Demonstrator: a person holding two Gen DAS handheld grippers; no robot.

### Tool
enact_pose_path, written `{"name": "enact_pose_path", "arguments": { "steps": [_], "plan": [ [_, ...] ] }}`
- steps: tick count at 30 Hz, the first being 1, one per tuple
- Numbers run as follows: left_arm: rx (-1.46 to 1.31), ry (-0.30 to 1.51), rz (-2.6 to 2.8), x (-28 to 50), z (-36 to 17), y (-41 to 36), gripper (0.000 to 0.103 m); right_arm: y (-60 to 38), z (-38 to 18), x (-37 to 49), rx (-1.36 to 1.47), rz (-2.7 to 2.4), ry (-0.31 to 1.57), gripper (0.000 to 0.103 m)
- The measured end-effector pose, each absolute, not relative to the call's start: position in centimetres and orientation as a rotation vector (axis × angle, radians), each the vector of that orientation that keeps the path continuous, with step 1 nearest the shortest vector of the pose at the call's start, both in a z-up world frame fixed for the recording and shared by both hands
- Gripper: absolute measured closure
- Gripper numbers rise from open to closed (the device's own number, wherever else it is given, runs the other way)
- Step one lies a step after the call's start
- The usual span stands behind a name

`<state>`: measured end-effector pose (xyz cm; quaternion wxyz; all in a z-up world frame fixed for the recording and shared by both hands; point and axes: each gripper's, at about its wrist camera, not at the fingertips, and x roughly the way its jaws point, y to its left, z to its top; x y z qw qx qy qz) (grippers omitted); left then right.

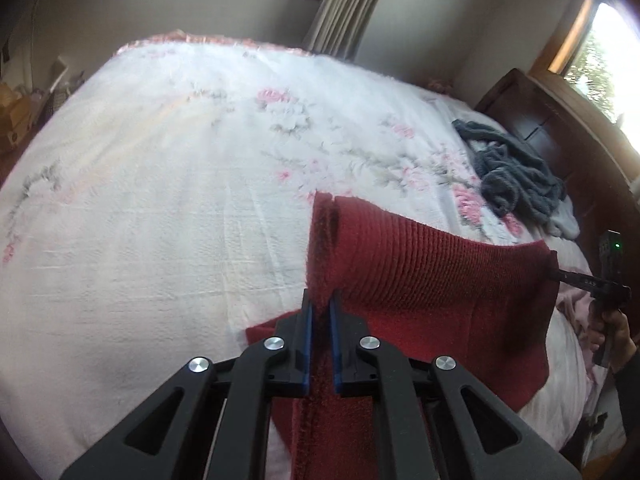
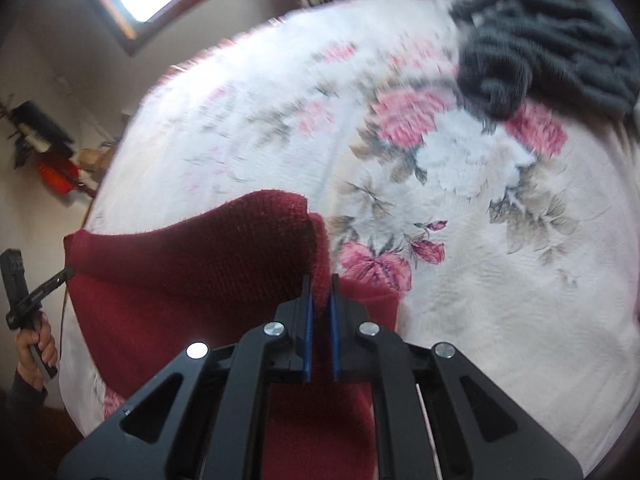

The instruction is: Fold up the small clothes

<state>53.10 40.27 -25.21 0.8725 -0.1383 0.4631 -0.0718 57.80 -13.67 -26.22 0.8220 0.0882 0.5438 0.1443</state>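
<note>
Both grippers are clamped on the red knitted garment (image 1: 424, 276), one at each end of its ribbed edge. The left gripper (image 1: 321, 304) pinches the left corner, the right gripper (image 2: 320, 288) the right. The edge stretches sideways between them, lifted above the floral bedspread (image 1: 160, 200), the rest hanging down. A grey garment (image 1: 516, 176) lies well apart.

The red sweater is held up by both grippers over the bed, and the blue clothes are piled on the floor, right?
Not quite. The grey clothes lie on the bed, not the floor, as the left wrist view shows. Both grippers, left and right, do hold the red sweater.
</note>
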Motion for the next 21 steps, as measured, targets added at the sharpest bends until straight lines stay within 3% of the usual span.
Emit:
{"name": "enact_pose_path", "arguments": {
  "steps": [5, 14, 21],
  "plan": [
    [-0.399, 1.150, -0.099, 56.3, -32.2, 41.2, 0.097, -12.2, -31.6, 60.7, 0.117, 0.228, 1.293, 0.098],
    [-0.478, 1.109, -0.138, 57.8, -31.3, 42.7, 0.097, -12.3, -30.9, 62.3, 0.124, 0.226, 1.215, 0.098],
    [-0.488, 1.220, -0.077, 60.2, -36.8, 43.0, 0.097, -12.2, -35.4, 64.1, 0.132, 0.187, 1.271, 0.098]
  ]
}}
